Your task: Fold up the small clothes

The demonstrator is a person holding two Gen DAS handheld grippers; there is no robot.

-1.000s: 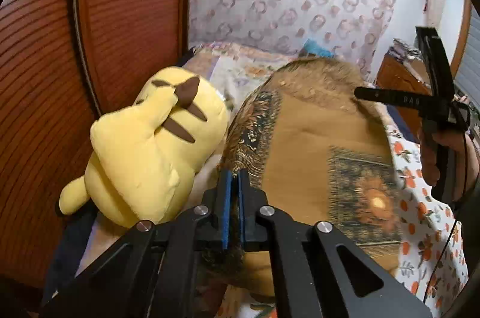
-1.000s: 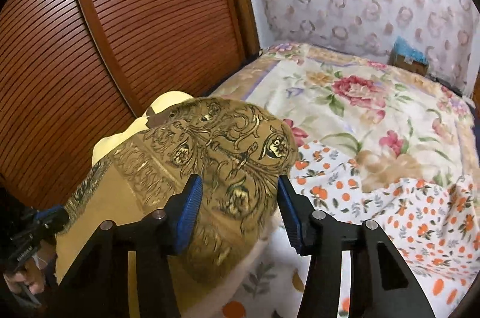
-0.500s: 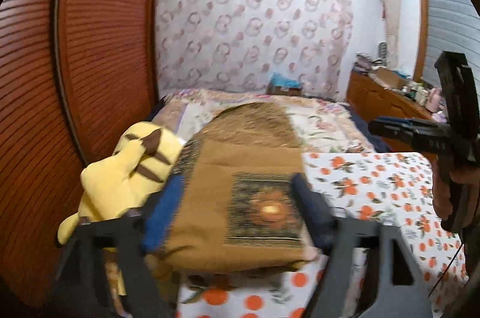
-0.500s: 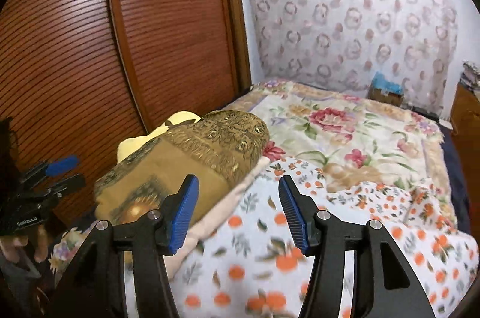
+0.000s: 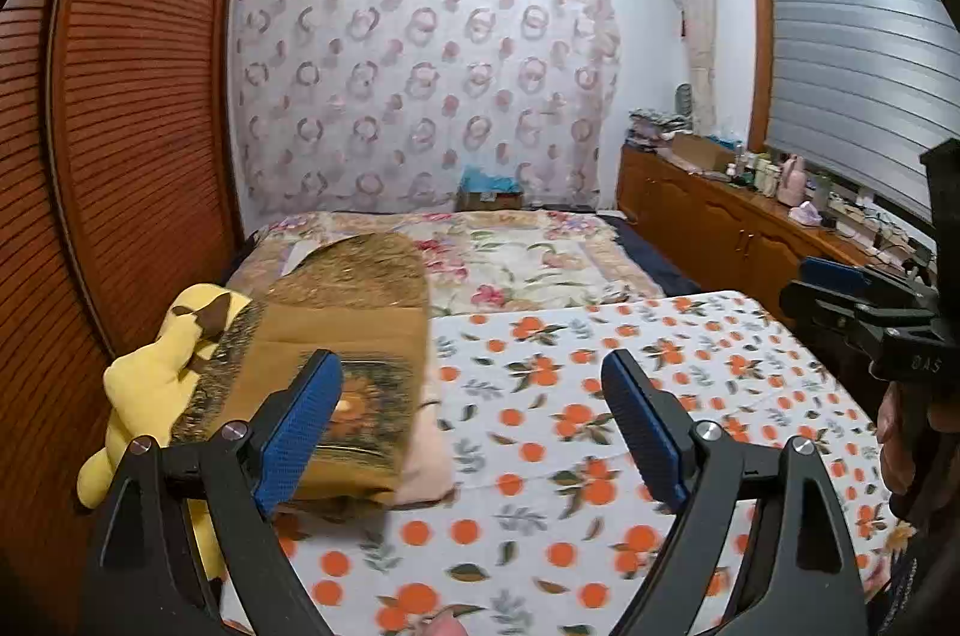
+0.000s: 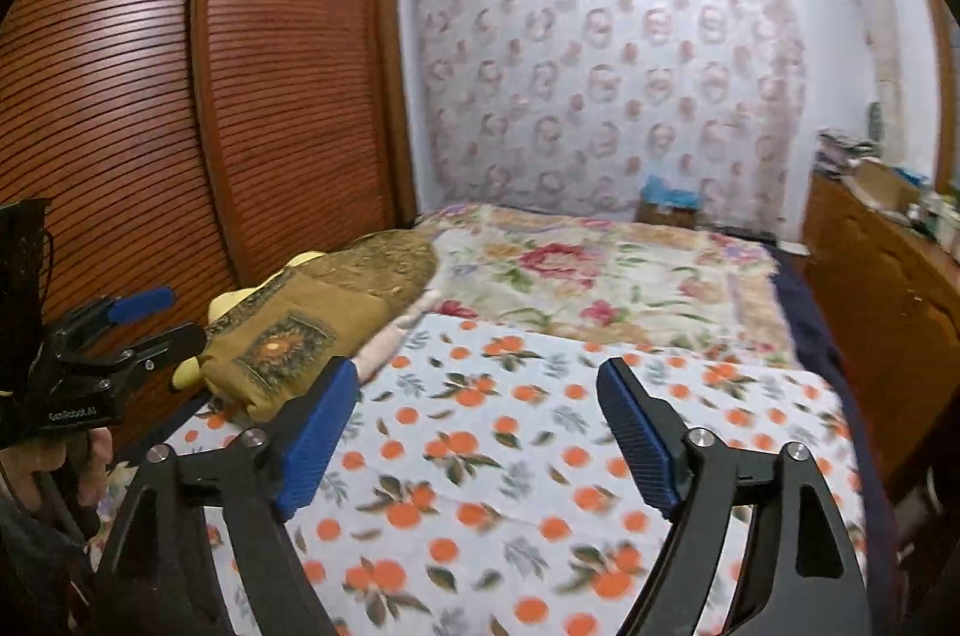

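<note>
A folded brown garment with dark ornate borders and a sunflower patch (image 5: pixel 336 336) lies on a pink folded piece at the left edge of the bed, against a yellow plush toy (image 5: pixel 162 366). It also shows in the right wrist view (image 6: pixel 312 312). My left gripper (image 5: pixel 474 420) is open and empty, raised to the right of the garment. My right gripper (image 6: pixel 477 432) is open and empty above the orange-print sheet (image 6: pixel 540 456). Each gripper shows at the edge of the other's view.
The orange-print sheet (image 5: pixel 600 396) covers the near bed, a floral quilt (image 5: pixel 516 258) the far part. A slatted wooden wardrobe (image 5: pixel 138 96) stands on the left. A wooden cabinet (image 5: pixel 720 228) with clutter runs along the right wall under the window.
My left gripper let go of the brown garment, opened and pulled back and up. The garment now lies folded by the plush toy. My right gripper also drew back and rose.
</note>
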